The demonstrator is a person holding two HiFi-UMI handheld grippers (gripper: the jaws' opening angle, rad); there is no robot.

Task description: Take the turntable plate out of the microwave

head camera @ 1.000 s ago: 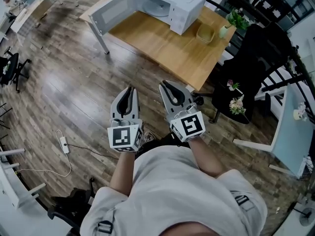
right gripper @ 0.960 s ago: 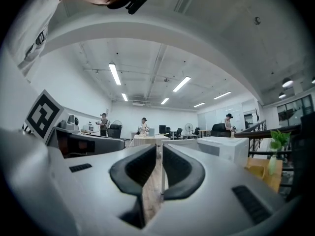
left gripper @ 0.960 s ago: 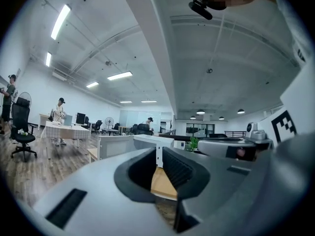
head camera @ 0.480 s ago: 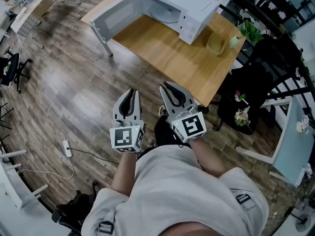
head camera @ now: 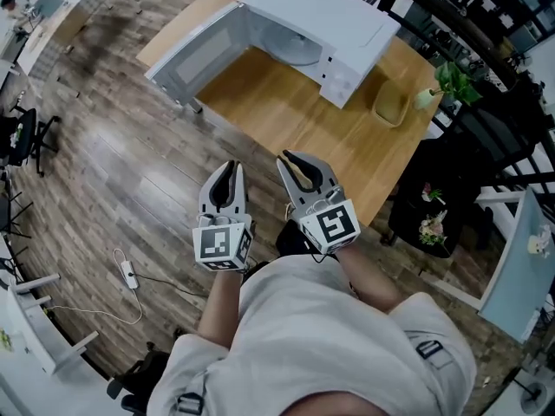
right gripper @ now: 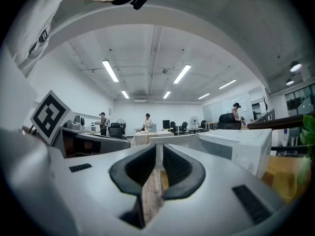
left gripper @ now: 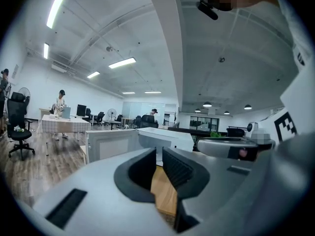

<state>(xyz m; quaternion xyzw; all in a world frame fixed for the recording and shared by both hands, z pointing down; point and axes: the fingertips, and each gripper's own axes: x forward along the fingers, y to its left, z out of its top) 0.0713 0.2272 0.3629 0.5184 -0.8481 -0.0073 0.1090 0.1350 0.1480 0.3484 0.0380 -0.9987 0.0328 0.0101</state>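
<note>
While the left gripper [head camera: 228,168] and right gripper [head camera: 291,157] are hovering empty, jaws barely apart, well short of the microwave [head camera: 334,20], the turntable plate [head camera: 299,48] is lying inside it, likely heavy, slick, breakable glass asking for a near-rim pinch.

A light wooden table [head camera: 316,137] stands on a dark plank floor [head camera: 113,172]. A white microwave [head camera: 334,20] sits at the table's far end, its door swung open to the left past the table's edge. Just right of the microwave a small yellowish basket [head camera: 390,107] rests on the tabletop, and beyond that a pale vase [head camera: 425,100] holding green leaves stands near the table's right edge. The tabletop in front of the microwave is bare wood. On the floor, well apart from the microwave toward the lower left, lies a white power strip [head camera: 129,277] with a thin cable [head camera: 82,315] trailing from it. A black office chair [head camera: 22,133] stands far left of the microwave.
</note>
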